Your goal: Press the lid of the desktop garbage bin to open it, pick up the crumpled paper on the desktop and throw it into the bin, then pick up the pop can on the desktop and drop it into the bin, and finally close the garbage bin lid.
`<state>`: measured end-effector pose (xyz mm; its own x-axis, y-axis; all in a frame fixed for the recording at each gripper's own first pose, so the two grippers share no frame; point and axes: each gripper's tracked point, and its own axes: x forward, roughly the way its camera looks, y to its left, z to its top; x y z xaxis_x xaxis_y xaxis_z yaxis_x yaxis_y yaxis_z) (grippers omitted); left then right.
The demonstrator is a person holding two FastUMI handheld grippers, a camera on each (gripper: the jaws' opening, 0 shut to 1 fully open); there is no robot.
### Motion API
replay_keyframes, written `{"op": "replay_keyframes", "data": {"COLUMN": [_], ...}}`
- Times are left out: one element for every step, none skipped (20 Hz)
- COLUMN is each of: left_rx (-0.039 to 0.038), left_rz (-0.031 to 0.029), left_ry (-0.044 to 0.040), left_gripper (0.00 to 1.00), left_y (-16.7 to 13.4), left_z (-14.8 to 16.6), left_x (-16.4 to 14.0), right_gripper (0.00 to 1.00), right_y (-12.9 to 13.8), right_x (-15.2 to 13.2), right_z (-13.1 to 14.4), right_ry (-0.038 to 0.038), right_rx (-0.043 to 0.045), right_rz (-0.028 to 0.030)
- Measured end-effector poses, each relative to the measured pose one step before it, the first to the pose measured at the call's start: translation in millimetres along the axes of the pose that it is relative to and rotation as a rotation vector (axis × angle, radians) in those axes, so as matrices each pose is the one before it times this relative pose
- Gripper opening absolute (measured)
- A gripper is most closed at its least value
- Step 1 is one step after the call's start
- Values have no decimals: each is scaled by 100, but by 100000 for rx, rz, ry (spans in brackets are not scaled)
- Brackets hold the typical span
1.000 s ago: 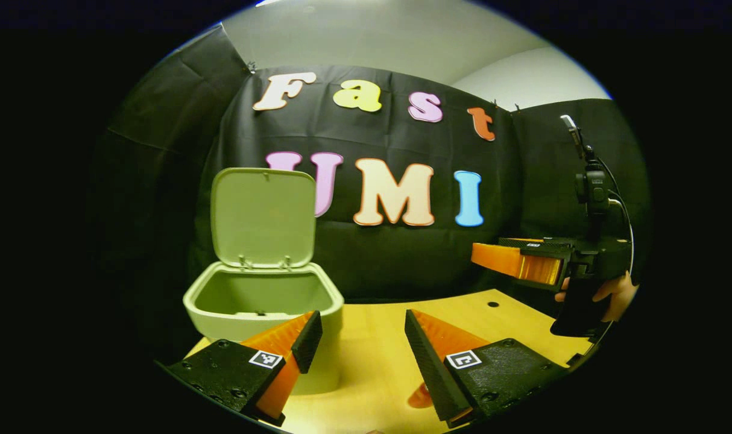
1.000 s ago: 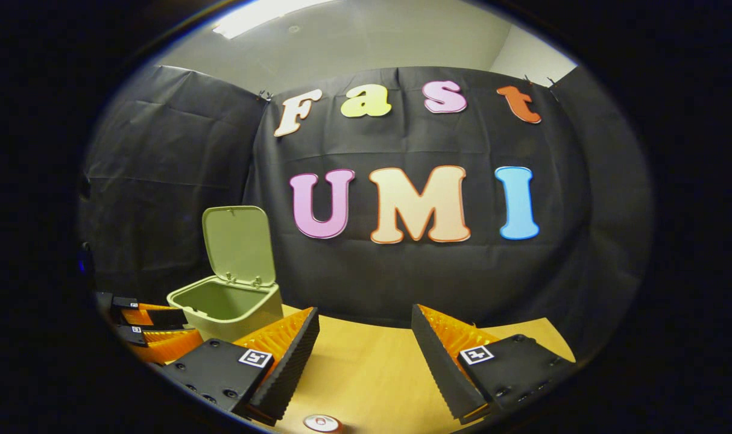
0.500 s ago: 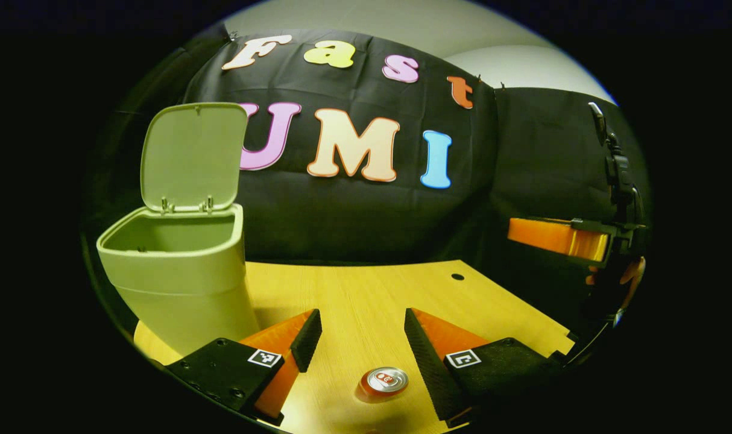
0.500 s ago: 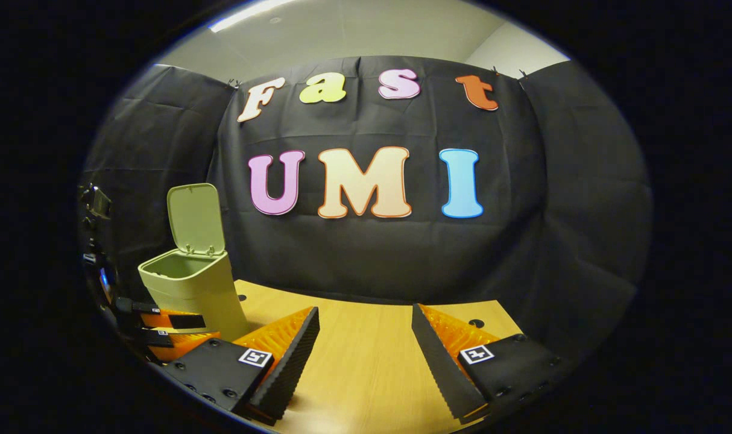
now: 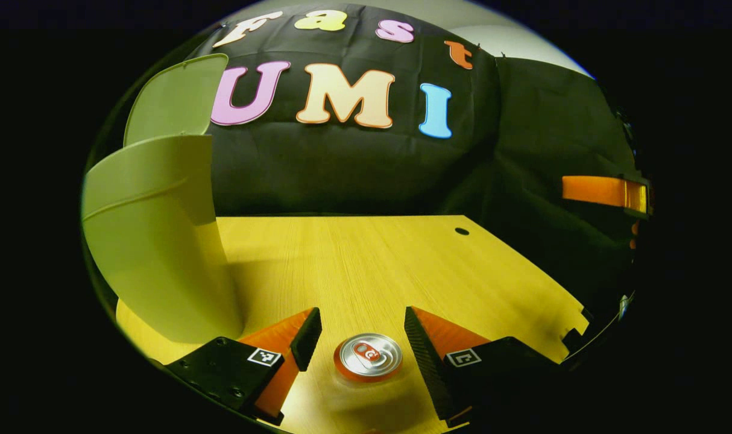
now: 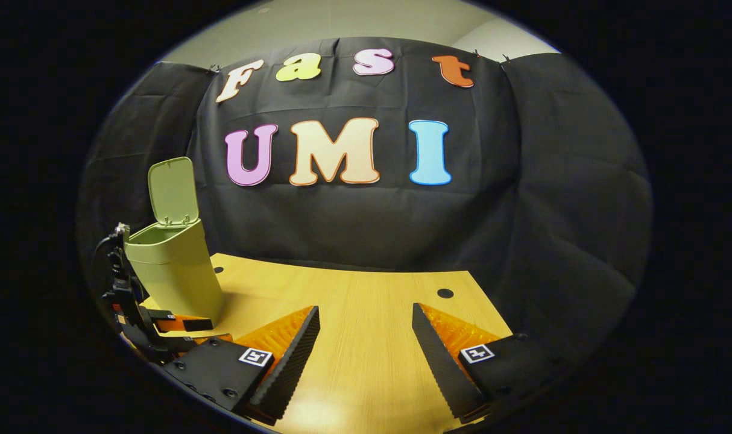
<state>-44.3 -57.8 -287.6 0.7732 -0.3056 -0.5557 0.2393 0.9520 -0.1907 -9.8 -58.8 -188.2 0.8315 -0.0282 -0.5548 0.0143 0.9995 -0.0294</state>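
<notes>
A pop can (image 5: 368,357) stands upright on the wooden desk (image 5: 366,259), seen from above with its silver top showing. My left gripper (image 5: 360,337) is open, low over the desk, with the can between its two fingers and a gap on each side. The pale green bin (image 5: 155,241) stands close at the left, its lid (image 5: 173,99) raised upright. In the right gripper view the bin (image 6: 173,268) is at the far left with its lid (image 6: 172,190) up. My right gripper (image 6: 366,343) is open above bare desk with nothing between its fingers.
The other gripper (image 5: 604,193) hangs at the right edge of the left gripper view, above the desk's edge. The left gripper (image 6: 161,325) appears beside the bin in the right gripper view. Small round holes (image 6: 445,293) mark the desk's far side.
My left gripper has dropped down and forward, so the can now lies between its fingers and the bin looms at the left. The right gripper has drawn back and away from the bin.
</notes>
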Motion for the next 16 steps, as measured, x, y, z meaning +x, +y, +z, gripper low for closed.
{"op": "replay_keyframes", "data": {"left_rx": [-112,-175,-89,1,271,313,166,-211,-729,-396,-293,-603,-535,83,618,803], "left_rz": [205,66,268,139,114,583,659,315,-414,-641,-511,-129,-123,51,-68,-98], "left_ry": [1320,1296,1662,2038,1172,770,910,1010,834,903,-403,-260,-446,-1446,-1966,-2413], "left_gripper": [84,83,83,84,84,84,84,84,83,84,80,77,76,76,76,76], "left_y": [23,52,28,-57,128,74,30,74,-63,-152,-81,-23,-18,-11,5,-54], "left_z": [-840,-731,-813,-993,-645,-606,-589,-427,-396,-123,2,327,828,834,1158,1194], "left_x": [115,184,223,342,229,289,279,303,166,-31,244,-198,-296,-182,-297,-469], "right_gripper": [97,96,97,97,97,97,97,97,96,96,96,96,96,96,96,96], "right_y": [-260,-227,-293,-153,-48,-40,-88,-5,-33,2,-5,163,73,178,131,253], "right_x": [-191,-97,-73,-102,-34,-99,-80,-142,-100,-19,-105,-83,46,25,-21,53], "right_z": [-220,-324,-468,-351,-169,-241,-144,-29,-44,-79,58,122,178,146,41,194], "right_ry": [509,541,997,940,480,424,428,193,251,72,-71,-398,-405,-511,-533,-570], "right_rx": [-171,-432,-629,-608,-346,-433,-535,-442,-767,-683,-639,-334,-62,-17,-23,75], "right_rz": [-480,-406,-429,-198,-164,-124,-108,12,-141,-126,-18,188,389,372,398,643]}}
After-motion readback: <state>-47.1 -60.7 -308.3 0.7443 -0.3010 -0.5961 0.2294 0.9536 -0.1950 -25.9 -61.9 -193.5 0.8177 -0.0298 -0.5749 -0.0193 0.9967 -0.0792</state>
